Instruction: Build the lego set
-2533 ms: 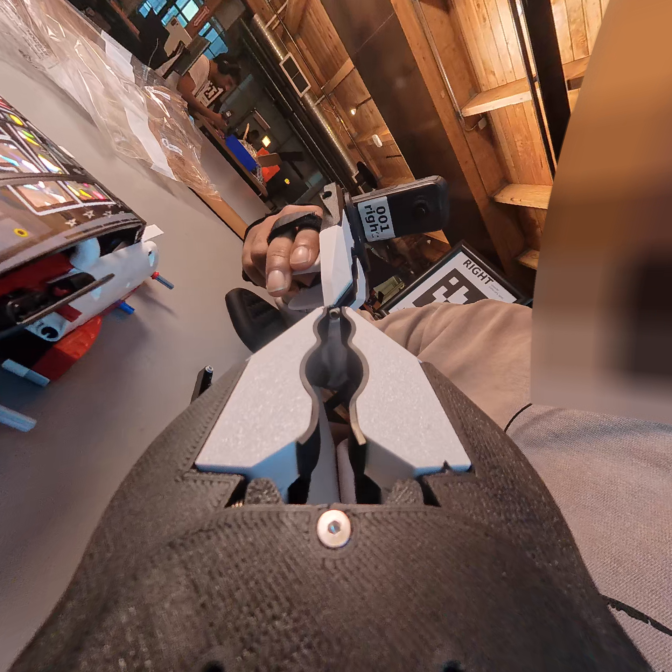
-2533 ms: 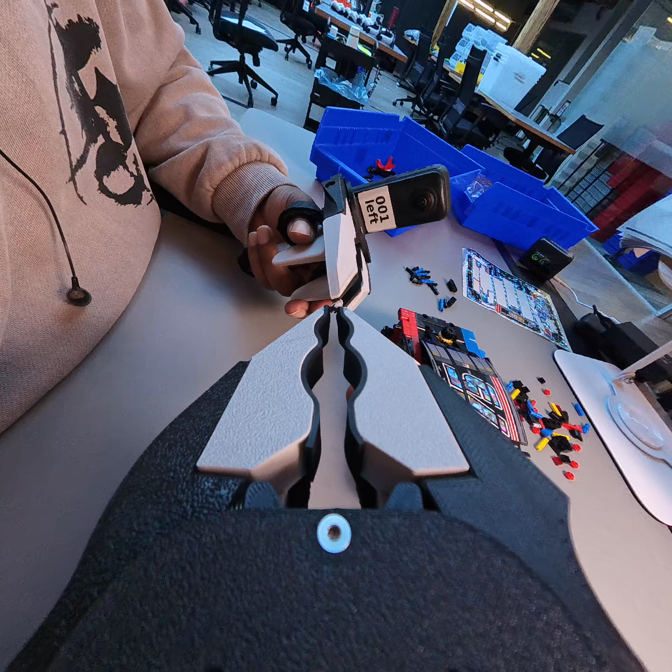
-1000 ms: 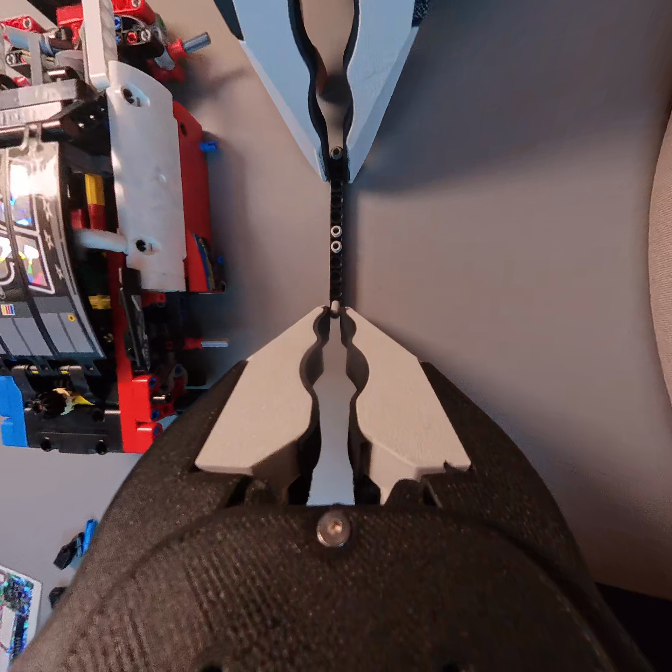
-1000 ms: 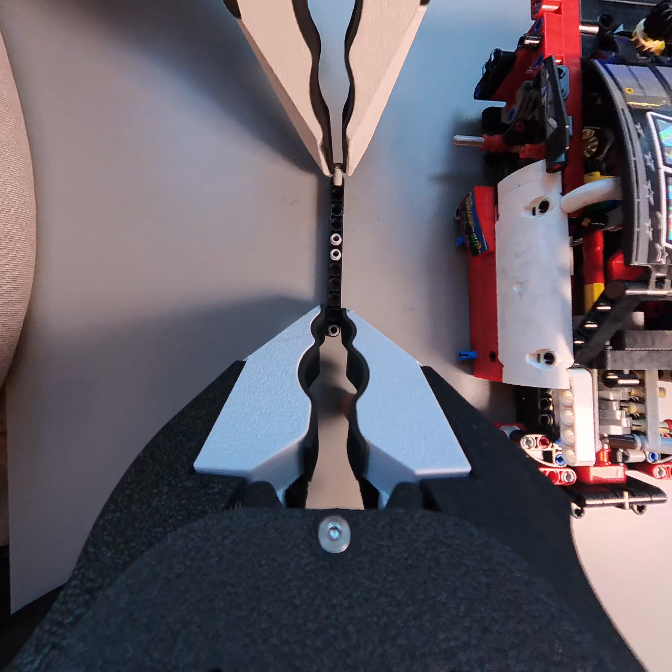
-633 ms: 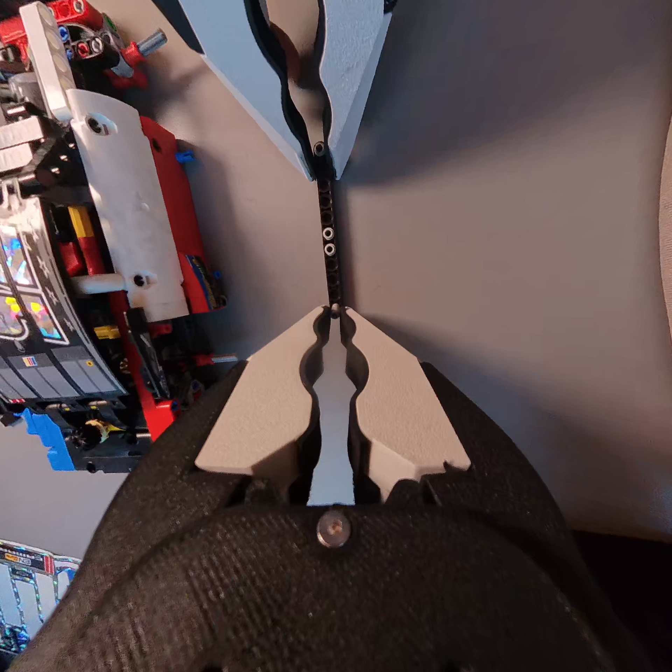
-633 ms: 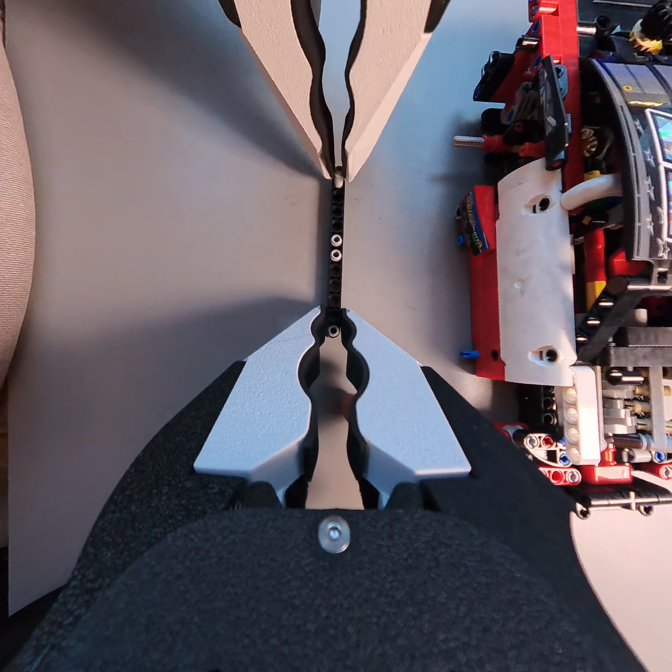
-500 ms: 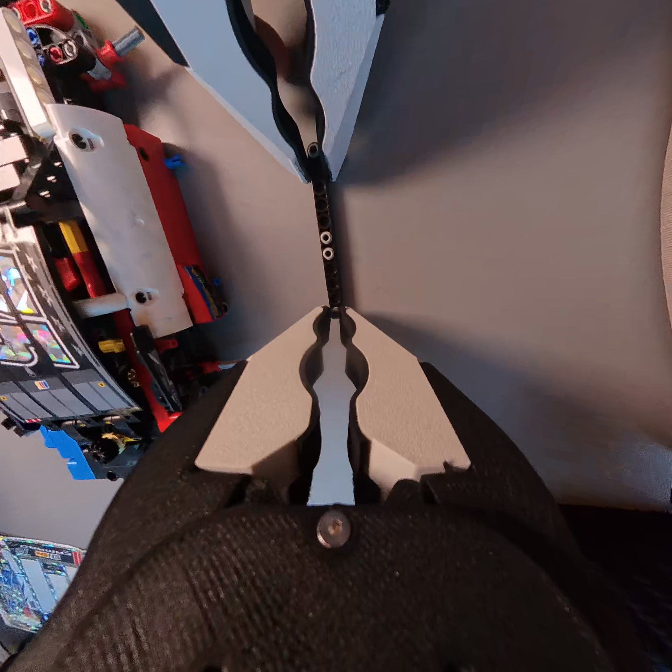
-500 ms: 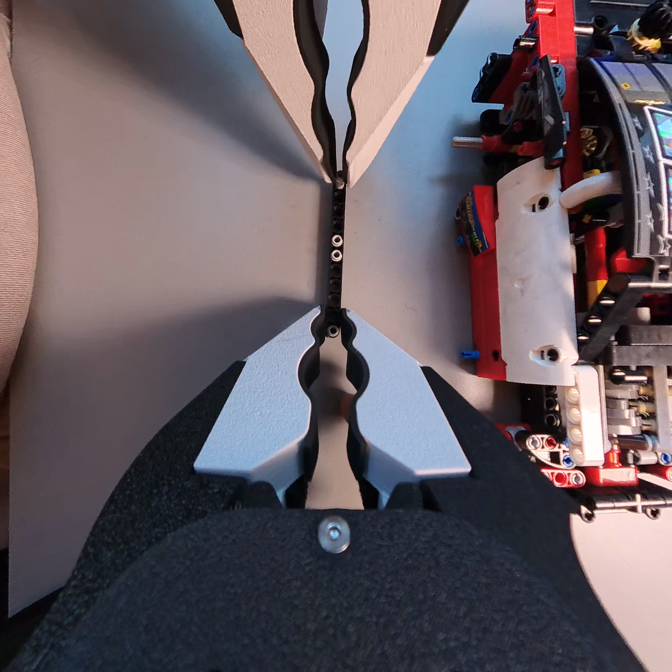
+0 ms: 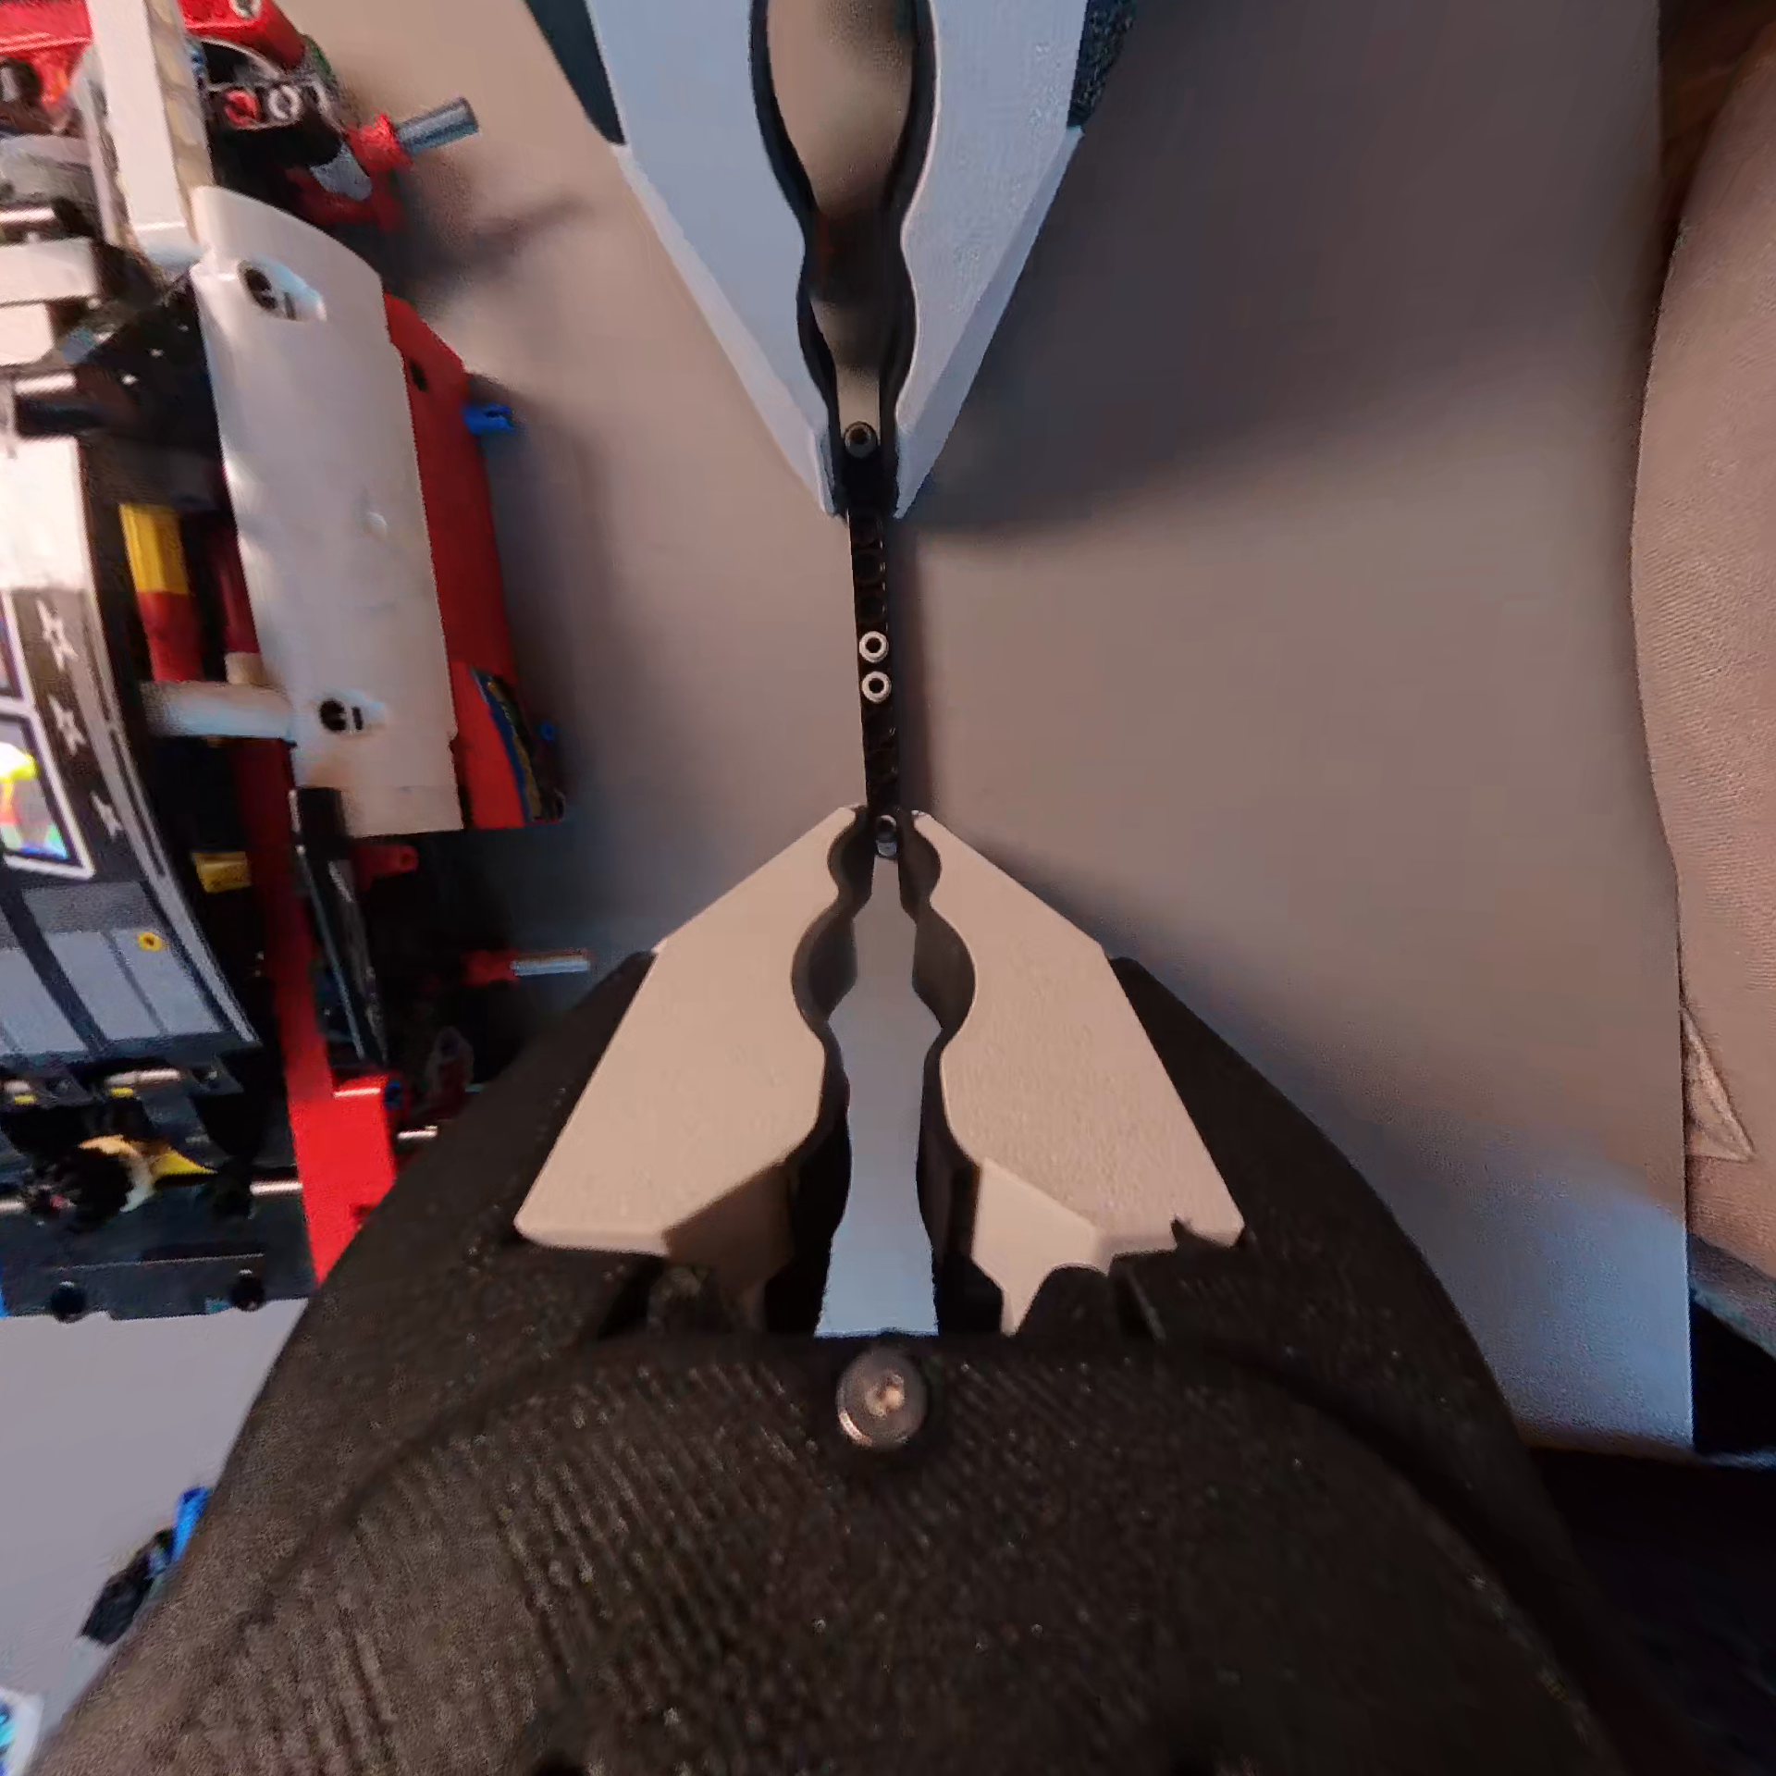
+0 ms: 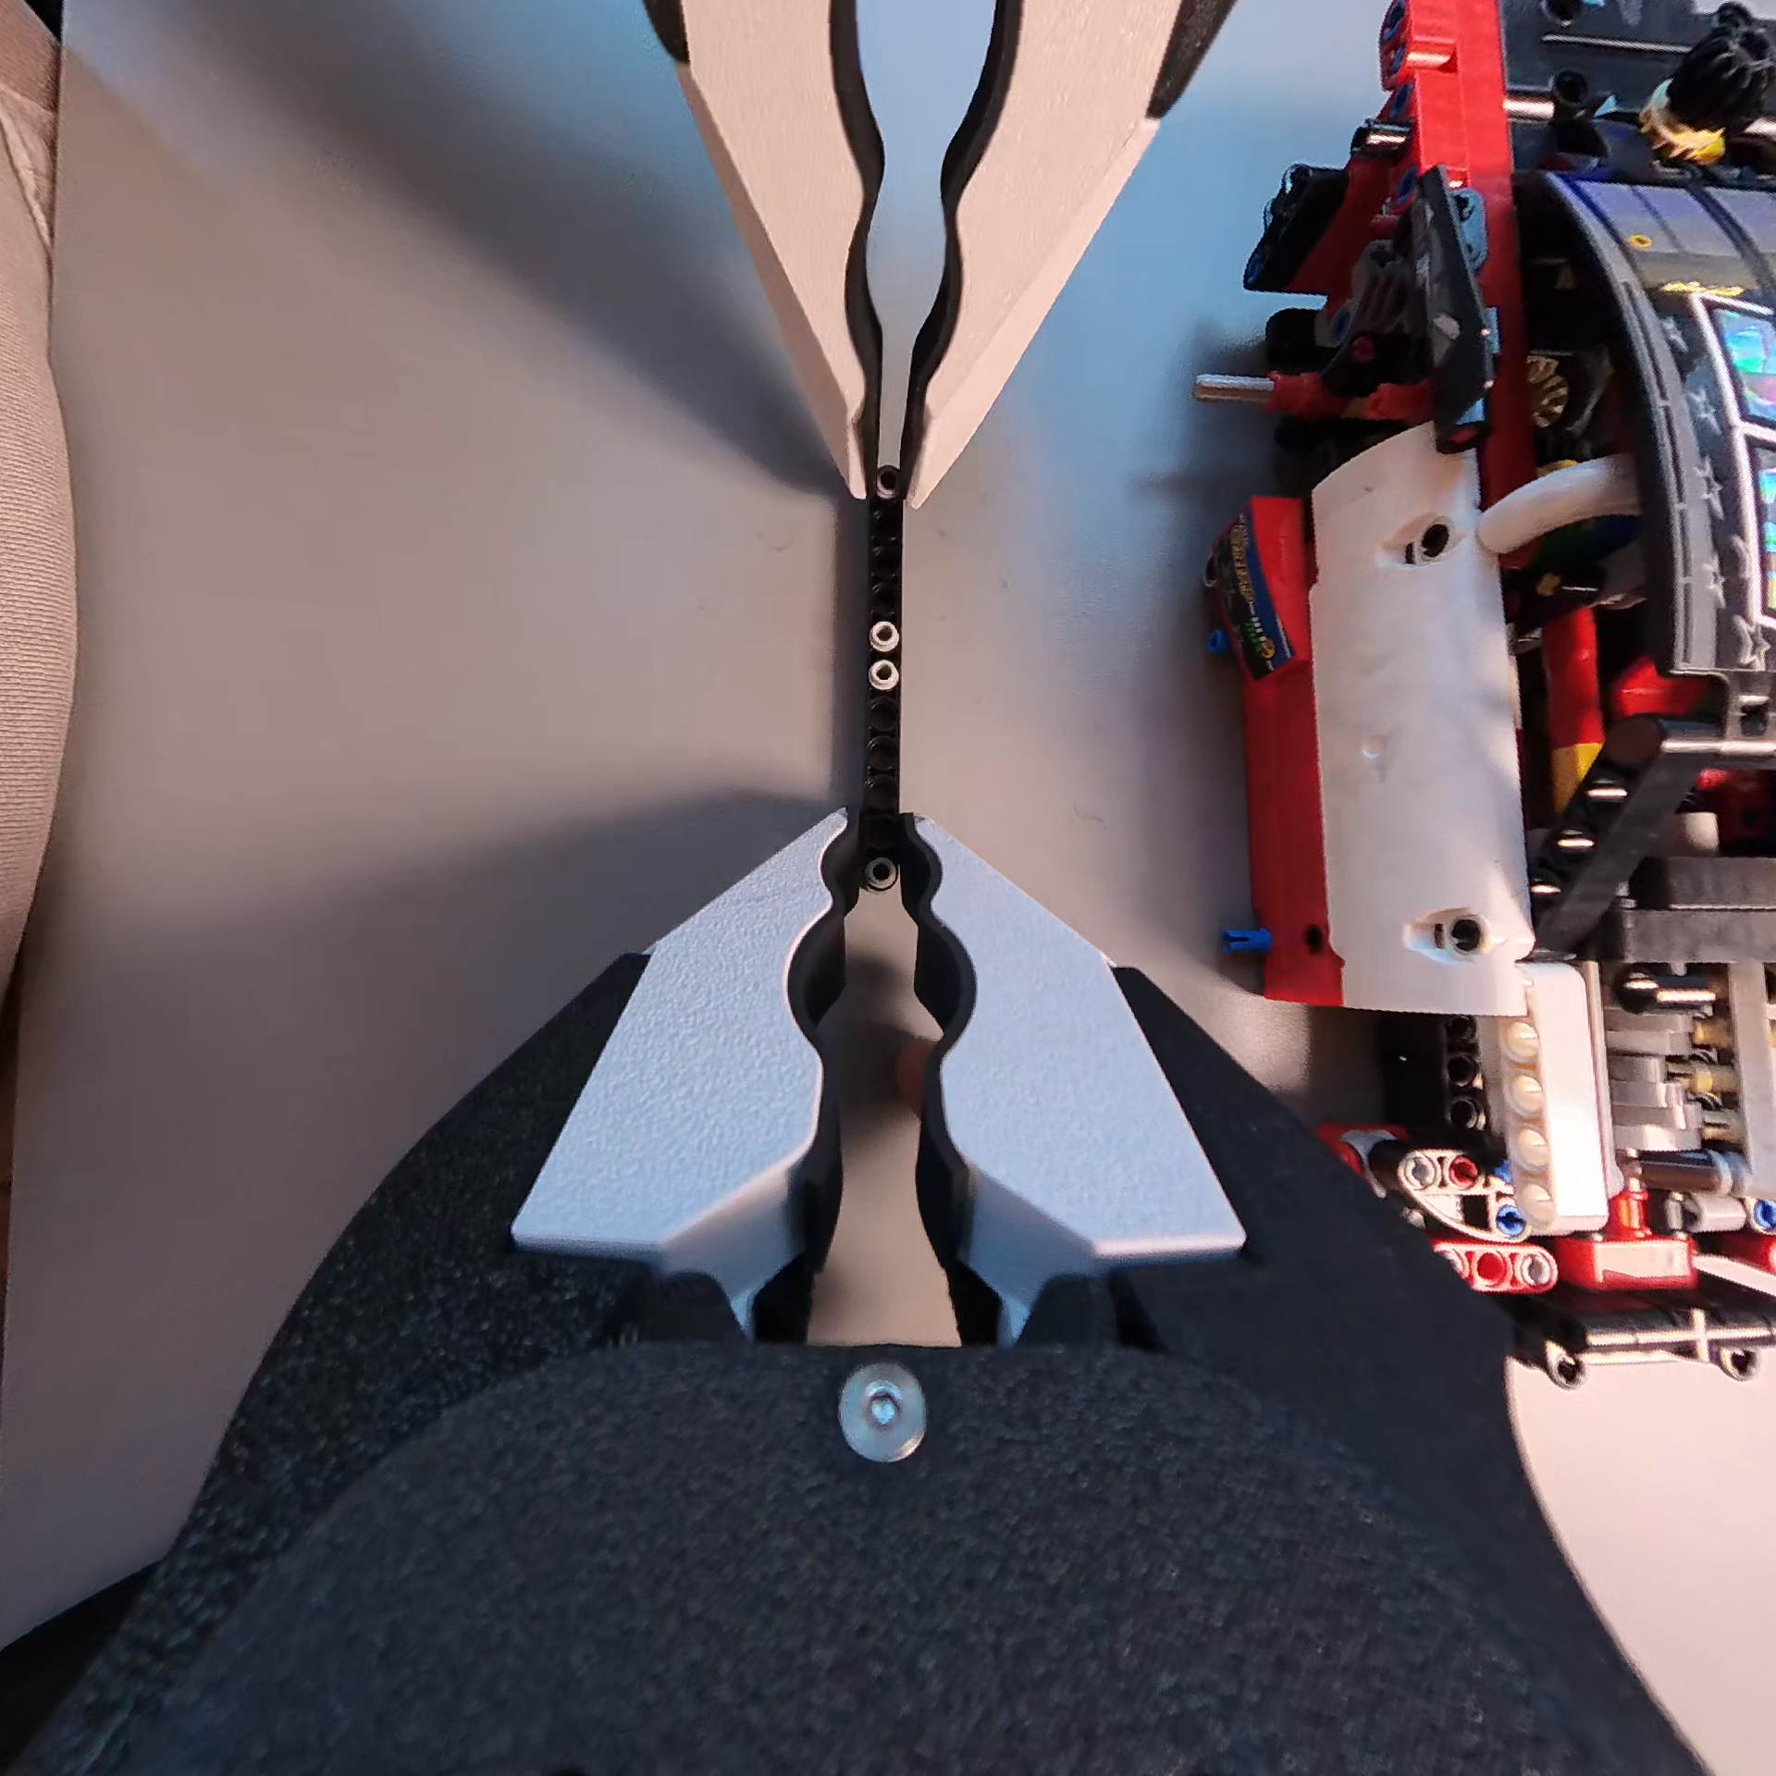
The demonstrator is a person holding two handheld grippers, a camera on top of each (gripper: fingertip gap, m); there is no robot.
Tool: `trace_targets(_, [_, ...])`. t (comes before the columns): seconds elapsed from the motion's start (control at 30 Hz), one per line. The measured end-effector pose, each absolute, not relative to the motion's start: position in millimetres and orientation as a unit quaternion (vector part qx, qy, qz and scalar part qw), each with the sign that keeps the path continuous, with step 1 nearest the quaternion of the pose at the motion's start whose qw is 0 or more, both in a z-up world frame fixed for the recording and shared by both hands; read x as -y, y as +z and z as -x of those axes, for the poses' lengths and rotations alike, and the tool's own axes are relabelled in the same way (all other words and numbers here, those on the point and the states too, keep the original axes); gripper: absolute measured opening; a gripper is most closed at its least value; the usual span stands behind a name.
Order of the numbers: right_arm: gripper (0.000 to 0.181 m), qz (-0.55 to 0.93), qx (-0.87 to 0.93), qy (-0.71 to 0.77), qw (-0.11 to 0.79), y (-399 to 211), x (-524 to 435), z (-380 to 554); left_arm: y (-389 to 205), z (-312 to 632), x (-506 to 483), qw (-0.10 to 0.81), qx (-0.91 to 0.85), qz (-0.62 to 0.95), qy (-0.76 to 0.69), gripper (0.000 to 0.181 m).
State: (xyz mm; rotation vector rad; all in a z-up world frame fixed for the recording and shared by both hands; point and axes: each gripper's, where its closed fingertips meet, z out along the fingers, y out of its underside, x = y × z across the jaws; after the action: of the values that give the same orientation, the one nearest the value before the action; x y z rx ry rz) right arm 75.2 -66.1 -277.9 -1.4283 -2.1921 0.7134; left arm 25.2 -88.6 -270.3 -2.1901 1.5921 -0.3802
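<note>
Now both tools look straight down on the grey table (image 10: 384, 577), where two and a half seconds back they were raised and facing each other, the person's hands and the room behind in view. Since half a second ago the black beam (image 10: 883, 673) has swung back from a slight tilt to run straight up the left wrist view, and the left gripper (image 9: 882, 834) sits square to it again.

That beam is a long, thin, black Technic bar with a row of holes, two of them ringed in white near its middle. Its long axis runs dead in line between the two tools, one end pointing into each, parallel to the near side of the model. The right gripper (image 10: 879, 846) is pinched on one end, its tips parted only by the width of the bar; the left gripper is closed the same way on the other end. In each view the far tool shows at the top, clamped on the far end. I cannot tell whether the bar rests on the table or is held just above it.

Well to one side lies the half-built model (image 10: 1442, 721), red, white and black, with a white curved panel (image 9: 327, 538) along the edge nearest the beam. A beige sleeve (image 9: 1720, 673) borders the table on the other side.
</note>
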Motion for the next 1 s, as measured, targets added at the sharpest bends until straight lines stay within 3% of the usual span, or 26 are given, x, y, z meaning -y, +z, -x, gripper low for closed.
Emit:
trace_targets(0.23, [0.005, 0.517, 0.786, 0.265, 0.21, -277.9, 65.6, -74.8, -268.7, -25.5, 90.0, 0.281, -0.512, 0.785, -0.205, 0.003])
trace_targets(0.93, [0.005, 0.519, 0.782, 0.274, 0.209, -277.6, 66.1, -73.8, -268.7, -22.8, 89.5, 0.274, -0.502, 0.801, -0.179, 0.003])
trace_targets(1.0, [0.005, 0.52, 0.781, 0.275, 0.21, -277.7, 65.2, -74.3, -255.0, -27.5, 89.9, 0.294, -0.473, 0.802, -0.215, 0.028])
